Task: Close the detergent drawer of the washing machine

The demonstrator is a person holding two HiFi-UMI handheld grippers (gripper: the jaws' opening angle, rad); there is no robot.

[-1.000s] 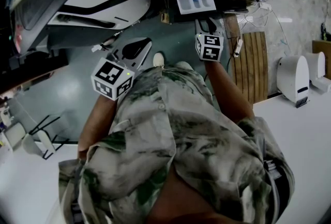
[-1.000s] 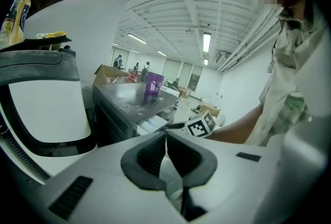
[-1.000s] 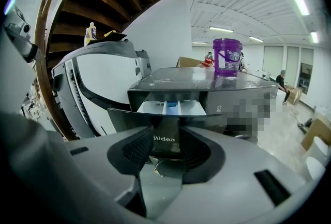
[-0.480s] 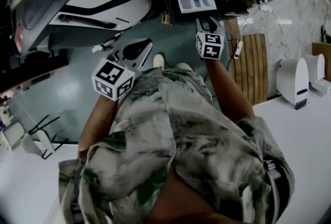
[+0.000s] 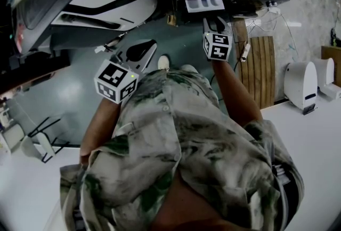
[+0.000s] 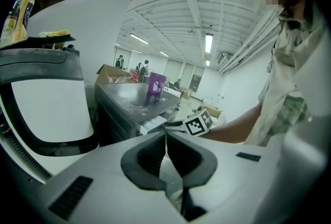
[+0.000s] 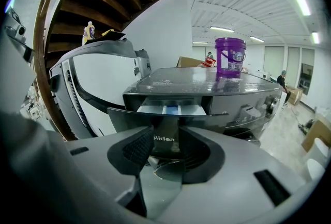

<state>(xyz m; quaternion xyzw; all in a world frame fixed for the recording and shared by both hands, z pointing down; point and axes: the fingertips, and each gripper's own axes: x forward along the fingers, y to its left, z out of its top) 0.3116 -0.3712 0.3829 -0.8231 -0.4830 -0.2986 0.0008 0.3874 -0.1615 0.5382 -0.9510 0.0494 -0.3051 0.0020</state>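
The detergent drawer stands partly pulled out of the upper front of the dark grey washing machine, its white and blue compartments open to view above a front panel that carries a brand mark. The right hand-held gripper is held straight at that panel. Its jaws are spread, and the lower middle of the drawer front stands between them. Whether the pads press on the panel cannot be told. In the head view this gripper reaches forward from the person's right arm, with its marker cube just below the drawer. The left hand-held gripper is held lower and to the left, well apart from the drawer. Its jaws are pressed together at the tips with nothing between them, and it points across toward the machine's front corner. A purple bucket stands upright on the washing machine's flat top, toward the right side. Just beside the washing machine on the left is a second machine with a large white door edged in black, and bottles stand on top of it. A slatted wooden panel lies on the floor to the person's right, near two white devices.
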